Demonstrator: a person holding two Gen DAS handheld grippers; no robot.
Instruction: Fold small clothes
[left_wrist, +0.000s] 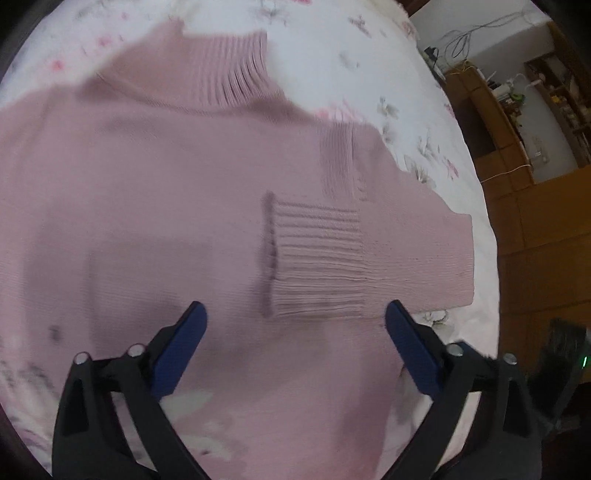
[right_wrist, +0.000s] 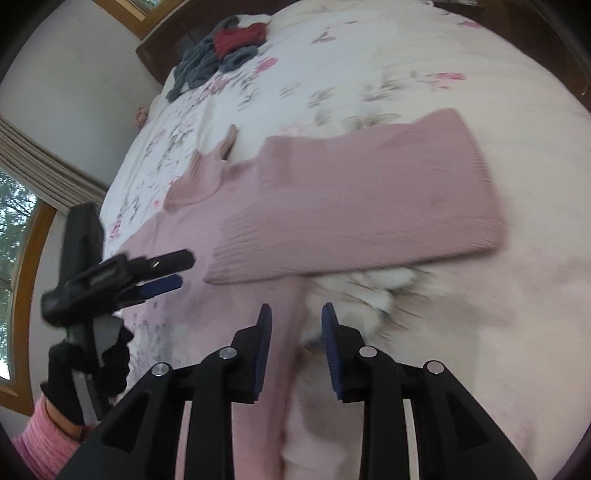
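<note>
A pink knit sweater (left_wrist: 166, 192) lies flat on a floral bedsheet (left_wrist: 332, 44), its ribbed turtleneck (left_wrist: 236, 70) at the far side. One sleeve is folded across the body, with its ribbed cuff (left_wrist: 317, 258) just ahead of my left gripper (left_wrist: 295, 317). That gripper hovers open over the sweater's lower body with nothing between its fingers. In the right wrist view the folded sleeve (right_wrist: 362, 199) crosses the sweater (right_wrist: 192, 236). My right gripper (right_wrist: 297, 317) is open, its fingers straddling the sweater's side edge. The left gripper (right_wrist: 186, 269) shows at the left, held by a black-gloved hand (right_wrist: 70, 373).
A heap of grey and red clothes (right_wrist: 218, 48) lies at the far end of the bed by the dark headboard (right_wrist: 166, 40). A window with a curtain (right_wrist: 40, 162) is on the left. Wooden shelves and cables (left_wrist: 517, 122) stand beyond the bed's right edge.
</note>
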